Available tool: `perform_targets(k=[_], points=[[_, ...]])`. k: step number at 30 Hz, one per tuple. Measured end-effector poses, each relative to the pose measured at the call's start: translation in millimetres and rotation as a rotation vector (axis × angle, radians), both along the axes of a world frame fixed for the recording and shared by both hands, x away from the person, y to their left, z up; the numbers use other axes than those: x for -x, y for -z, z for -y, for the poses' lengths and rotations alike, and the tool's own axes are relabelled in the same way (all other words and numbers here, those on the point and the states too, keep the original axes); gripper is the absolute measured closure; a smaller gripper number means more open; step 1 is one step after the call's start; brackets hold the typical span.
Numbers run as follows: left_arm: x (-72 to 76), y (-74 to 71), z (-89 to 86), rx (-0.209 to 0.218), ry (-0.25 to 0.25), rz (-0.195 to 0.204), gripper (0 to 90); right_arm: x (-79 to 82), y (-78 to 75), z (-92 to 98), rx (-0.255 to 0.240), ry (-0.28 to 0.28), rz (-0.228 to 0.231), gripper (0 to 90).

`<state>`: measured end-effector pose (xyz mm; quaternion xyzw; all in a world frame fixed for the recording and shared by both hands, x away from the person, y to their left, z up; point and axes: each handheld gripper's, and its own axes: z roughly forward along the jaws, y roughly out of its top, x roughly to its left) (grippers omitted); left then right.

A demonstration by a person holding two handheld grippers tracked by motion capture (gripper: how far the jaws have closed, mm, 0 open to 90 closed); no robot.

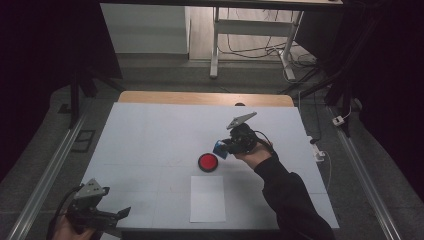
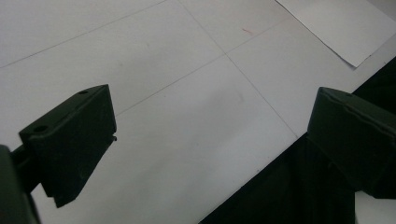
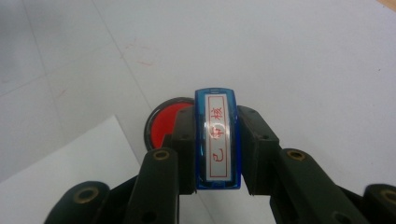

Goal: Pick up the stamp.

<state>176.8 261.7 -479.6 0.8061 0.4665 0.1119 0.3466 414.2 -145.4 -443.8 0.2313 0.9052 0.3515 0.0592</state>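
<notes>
My right gripper is shut on a blue stamp with a white label in red characters, held above the white table. Just below and left of it lies a round red ink pad in a black case, partly hidden behind the jaw in the right gripper view. A white sheet of paper lies in front of the pad. My left gripper is open over the table's near left corner with nothing between its jaws.
The table's front edge runs under the left gripper, with dark floor beyond it. A wooden strip borders the far side. Metal rails flank the table, and a desk frame with cables stands behind.
</notes>
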Motion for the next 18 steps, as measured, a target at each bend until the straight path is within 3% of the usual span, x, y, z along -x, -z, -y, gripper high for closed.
perform_targets(k=[13,18], points=[[0.7,-0.3,-0.2,0.002,0.003,0.006,1.7,30.4,-7.9,2.5,-0.031,-0.042,0.038,71.0],[1.1,-0.3,0.1,0.0,0.005,0.009,2.0,40.2,-11.5,5.8,-0.058,-0.032,0.055,70.9]])
